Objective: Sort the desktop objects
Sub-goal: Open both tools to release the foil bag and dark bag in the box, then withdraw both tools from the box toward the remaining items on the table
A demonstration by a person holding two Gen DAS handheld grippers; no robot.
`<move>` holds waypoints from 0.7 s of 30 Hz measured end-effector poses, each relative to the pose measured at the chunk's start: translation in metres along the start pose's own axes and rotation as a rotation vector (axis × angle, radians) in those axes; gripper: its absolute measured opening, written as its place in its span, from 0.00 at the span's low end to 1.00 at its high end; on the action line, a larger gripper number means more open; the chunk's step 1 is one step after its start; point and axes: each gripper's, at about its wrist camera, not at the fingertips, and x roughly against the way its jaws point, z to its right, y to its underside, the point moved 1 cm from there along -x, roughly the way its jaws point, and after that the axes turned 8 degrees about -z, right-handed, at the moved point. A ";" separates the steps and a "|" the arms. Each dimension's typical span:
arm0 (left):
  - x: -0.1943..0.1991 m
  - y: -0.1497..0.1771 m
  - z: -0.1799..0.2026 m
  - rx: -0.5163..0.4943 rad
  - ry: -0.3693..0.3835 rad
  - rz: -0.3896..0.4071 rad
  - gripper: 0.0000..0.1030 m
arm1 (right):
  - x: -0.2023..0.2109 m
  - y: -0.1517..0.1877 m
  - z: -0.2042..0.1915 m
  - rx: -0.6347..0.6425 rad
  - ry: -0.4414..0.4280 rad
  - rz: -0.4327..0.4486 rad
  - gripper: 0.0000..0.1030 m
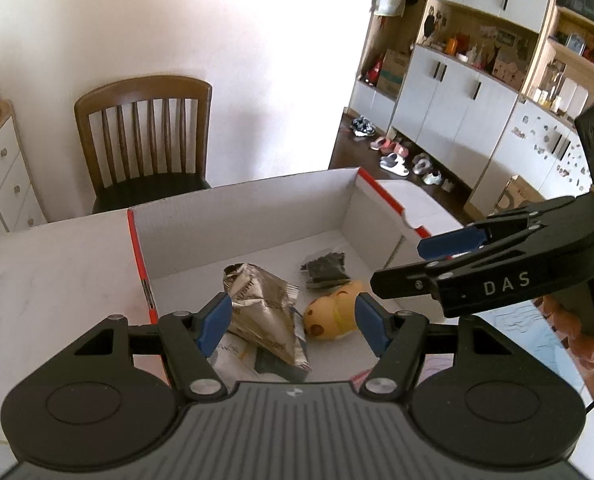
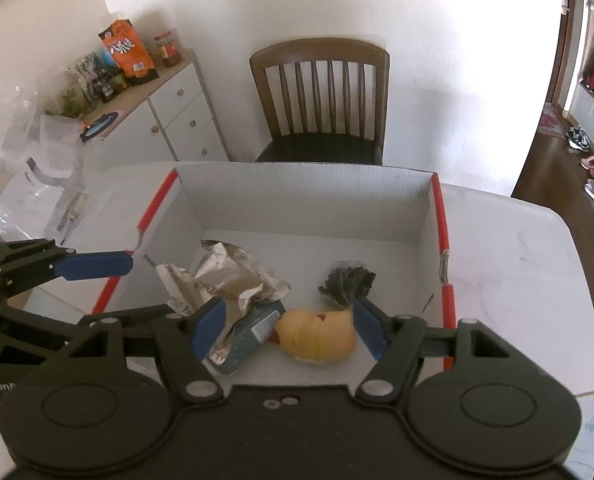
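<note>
Both tools, left tool (image 1: 293, 322) and right tool (image 2: 289, 328), hang apart and empty above the box (image 2: 305, 196) holding wrappers (image 2: 233, 276); next likely another worktop (image 2: 509, 248) pickup.

The open-topped cardboard box (image 2: 309, 200) leaves free room over its far half, where bare floor runs to the back wall. Crumpled foil wrappers (image 2: 225, 280), a yellow toy (image 2: 321, 338) and a dark wrapper (image 2: 347, 284) crowd the near half. The left gripper (image 2: 97, 266) juts across the box's red left rim, and a wooden chair (image 2: 321, 96) stands close behind the white table (image 2: 509, 264).
</note>
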 end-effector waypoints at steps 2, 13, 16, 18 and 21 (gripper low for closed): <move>0.009 0.002 0.002 0.004 0.011 0.008 0.65 | 0.008 0.004 -0.003 -0.001 -0.002 0.006 0.69; 0.054 0.017 0.018 -0.004 0.051 0.052 0.73 | 0.051 0.028 -0.021 0.003 -0.042 0.044 0.72; 0.066 0.023 0.023 -0.001 0.058 0.063 0.75 | 0.064 0.037 -0.027 0.005 -0.052 0.057 0.75; 0.073 0.028 0.026 -0.006 0.060 0.071 0.77 | 0.071 0.043 -0.029 0.004 -0.058 0.063 0.76; 0.083 0.035 0.030 -0.010 0.066 0.076 0.77 | 0.080 0.053 -0.033 -0.002 -0.064 0.070 0.78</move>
